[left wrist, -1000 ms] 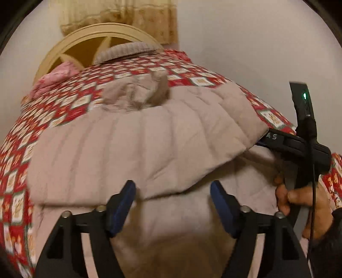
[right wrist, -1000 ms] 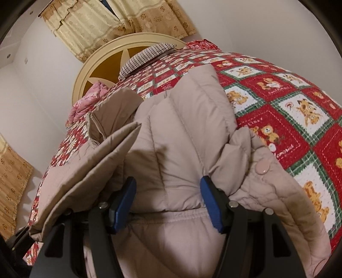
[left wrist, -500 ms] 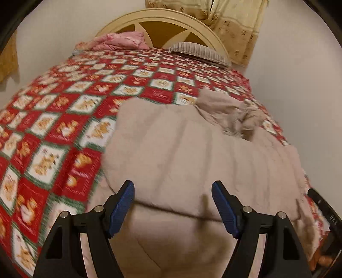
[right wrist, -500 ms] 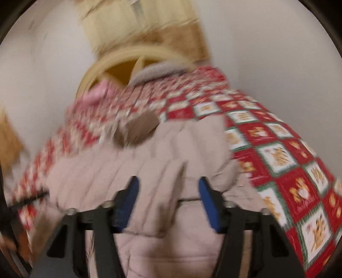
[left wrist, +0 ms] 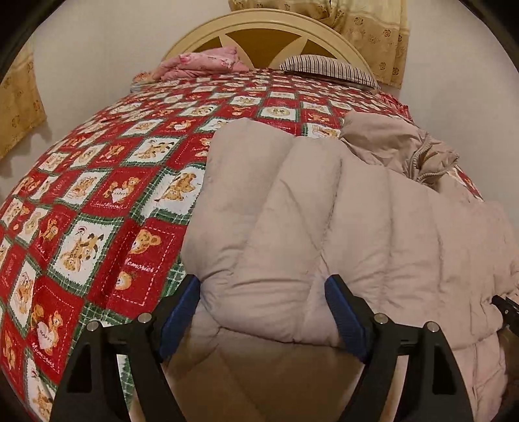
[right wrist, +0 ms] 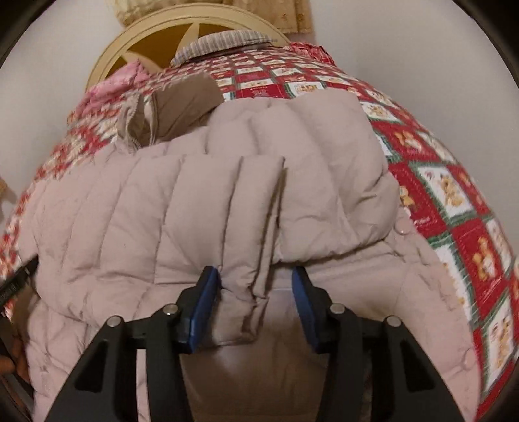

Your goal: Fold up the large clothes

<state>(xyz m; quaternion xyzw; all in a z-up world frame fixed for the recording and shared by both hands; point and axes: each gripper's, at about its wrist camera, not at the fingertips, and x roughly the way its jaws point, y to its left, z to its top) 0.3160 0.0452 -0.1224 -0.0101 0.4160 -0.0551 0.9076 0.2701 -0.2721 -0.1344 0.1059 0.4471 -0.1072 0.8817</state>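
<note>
I see the bed filling both views, covered by a red, green and white teddy-bear quilt, with a cream arched headboard at the far end. On the quilt lies the beige puffer jacket, a long quilted coat with stitched channels running lengthwise; in my left view it occupies the right half of the bed. Its upper layer is doubled over the lower part, leaving a rounded folded edge nearest me. The hood sits bunched at the far end, zipper tape showing. At the headboard rest a striped pillow and a pink floral bundle, side by side.

My left gripper has its blue pads wide apart, straddling the corner of the folded edge, not squeezing it. My right gripper is also spread; a folded sleeve hangs between the pads, touching the left pad and clear of the right. No containers are visible.
</note>
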